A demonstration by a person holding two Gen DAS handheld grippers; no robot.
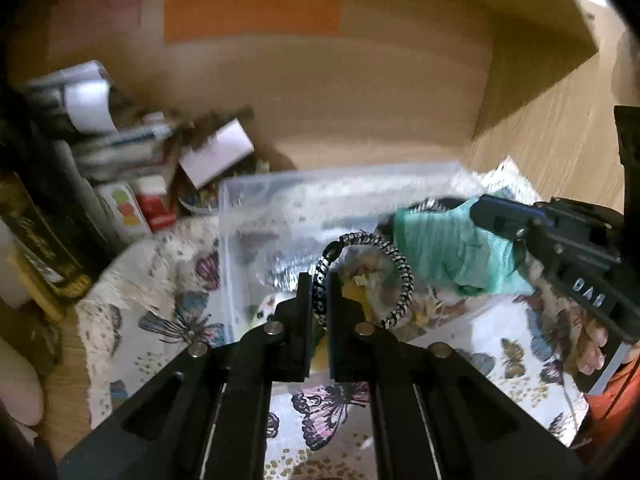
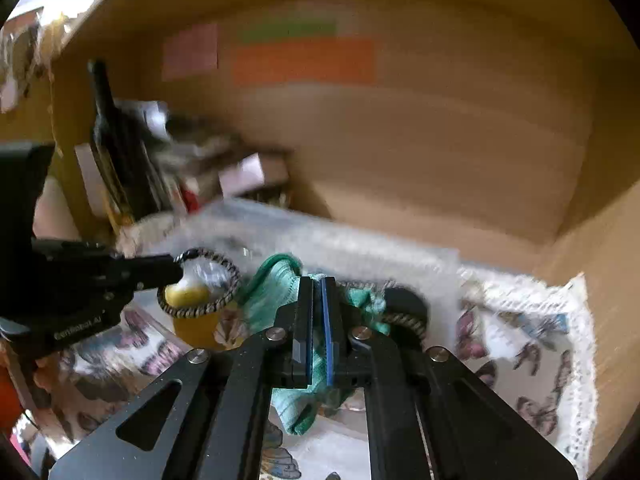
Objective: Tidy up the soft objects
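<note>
Left gripper [image 1: 319, 300]: jaws nearly closed, pinching a black-and-white braided cord loop [image 1: 384, 264] on its left side. The loop hangs free in front of the fingers, above the clear plastic bin [image 1: 256, 208].

Right gripper [image 2: 319, 312]: jaws nearly together, clamped on a mint-green knit cloth [image 2: 276, 292], which bunches ahead of the fingertips and droops below them. A second braided cord [image 2: 408, 320] lies just right of the jaws; too blurred to tell whether it's caught in the cloth.

In the right wrist view, something yellow [image 2: 188, 296] shows through the loop, probably a soft toy in the bin.

Bin sits on a butterfly-print cloth [image 1: 168, 320] over a wooden surface [image 1: 360, 92]. Clutter of boxes and papers [image 1: 132, 148] at back-left.
</note>
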